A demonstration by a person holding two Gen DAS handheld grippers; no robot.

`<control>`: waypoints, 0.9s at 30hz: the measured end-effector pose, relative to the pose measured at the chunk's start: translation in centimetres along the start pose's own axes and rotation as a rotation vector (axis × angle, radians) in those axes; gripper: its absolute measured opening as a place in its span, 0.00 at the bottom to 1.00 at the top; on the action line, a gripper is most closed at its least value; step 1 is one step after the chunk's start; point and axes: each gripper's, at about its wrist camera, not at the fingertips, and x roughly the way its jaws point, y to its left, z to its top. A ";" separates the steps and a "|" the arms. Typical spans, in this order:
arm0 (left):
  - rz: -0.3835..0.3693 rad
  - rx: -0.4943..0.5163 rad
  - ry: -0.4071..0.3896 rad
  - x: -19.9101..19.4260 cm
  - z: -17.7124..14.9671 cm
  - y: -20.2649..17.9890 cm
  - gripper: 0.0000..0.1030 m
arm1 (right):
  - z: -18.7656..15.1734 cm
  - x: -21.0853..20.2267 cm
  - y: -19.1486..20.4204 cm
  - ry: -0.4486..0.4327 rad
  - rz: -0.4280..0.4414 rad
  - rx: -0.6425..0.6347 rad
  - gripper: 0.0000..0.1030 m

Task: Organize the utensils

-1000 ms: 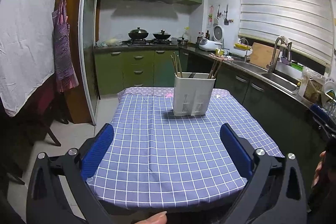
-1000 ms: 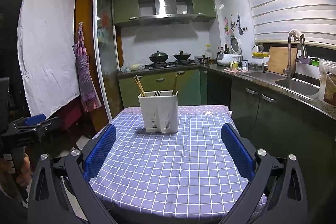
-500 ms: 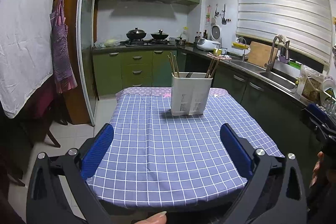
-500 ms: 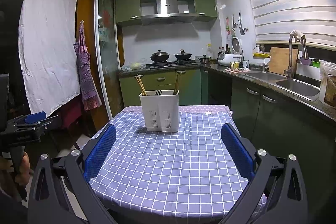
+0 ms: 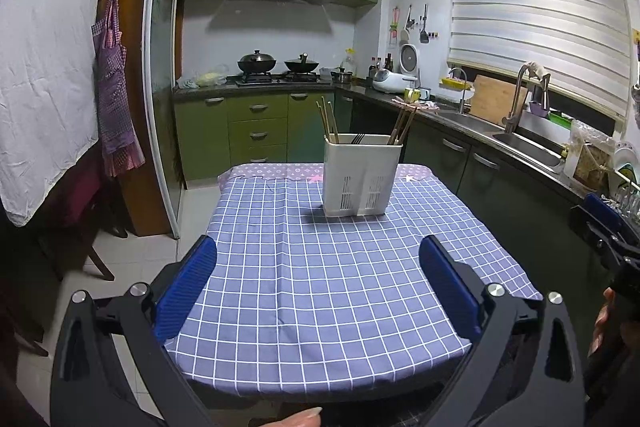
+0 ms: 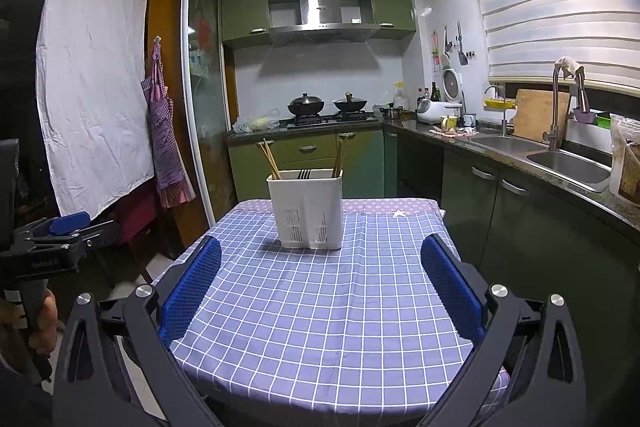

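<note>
White utensil holder (image 5: 361, 179) on checked tablecloth (image 5: 320, 291), chopsticks (image 5: 329, 121) and probably forks inside

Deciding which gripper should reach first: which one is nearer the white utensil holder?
Too close to call. The holder sits ahead and slightly right of the left gripper, ahead and slightly left of the right gripper; both open, well short of it.

Table (image 5: 280, 307): checked cloth (image 5: 340, 287), white utensil holder (image 5: 360, 179).
</note>
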 end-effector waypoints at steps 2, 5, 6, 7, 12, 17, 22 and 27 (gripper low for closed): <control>0.003 0.006 0.000 0.0 0.0 -0.2 0.94 | 0.0 0.0 -0.1 0.002 0.002 -0.001 0.96; 0.002 0.007 0.001 0.1 -0.1 -0.2 0.94 | 0.0 0.0 -0.1 0.002 0.003 -0.001 0.96; 0.003 0.008 0.000 0.1 -0.1 -0.2 0.94 | 0.0 0.0 -0.2 0.002 0.002 -0.002 0.96; 0.004 0.010 0.001 0.1 -0.1 -0.3 0.94 | 0.0 0.0 -0.1 0.002 0.003 -0.001 0.96; 0.004 0.012 0.001 0.1 -0.2 -0.3 0.94 | 0.0 0.1 -0.2 0.005 0.006 -0.001 0.96; 0.003 0.014 0.004 0.1 -0.2 -0.3 0.94 | -0.1 0.2 -0.1 0.009 0.009 -0.002 0.96; 0.003 0.016 0.005 0.1 -0.1 -0.3 0.94 | 0.0 0.6 0.0 0.015 0.010 0.000 0.96; 0.004 0.016 0.006 0.1 -0.2 -0.4 0.94 | -0.1 0.6 0.0 0.016 0.013 0.001 0.96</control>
